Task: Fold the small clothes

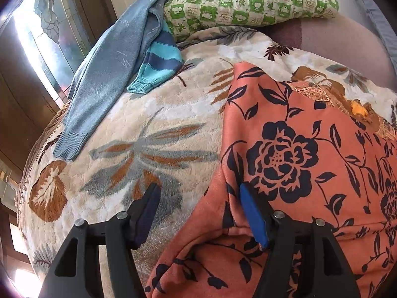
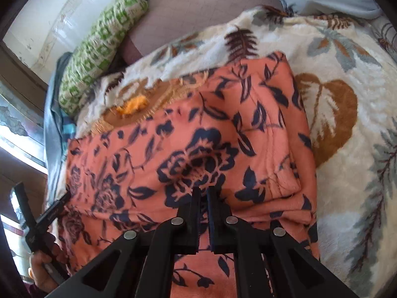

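Note:
An orange garment with a dark floral print (image 1: pixel 297 154) lies on a cream leaf-patterned blanket (image 1: pixel 153 129). It also fills the middle of the right wrist view (image 2: pixel 193 149), partly folded, with an embroidered neckline at its far end. My left gripper (image 1: pixel 198 193) is open at the garment's left edge; its right finger (image 1: pixel 253 213) rests on the cloth and its left finger is over the blanket. My right gripper (image 2: pixel 204 193) is shut on the orange garment's near part. The left gripper also shows at the right wrist view's left edge (image 2: pixel 42 218).
A grey-blue sweater (image 1: pixel 111 74) and a blue striped sleeve (image 1: pixel 158 59) lie at the blanket's far left. A green checked pillow (image 1: pixel 248 2) lies at the far end, next to a mauve sheet (image 2: pixel 203 17). A window and dark wood stand to the left.

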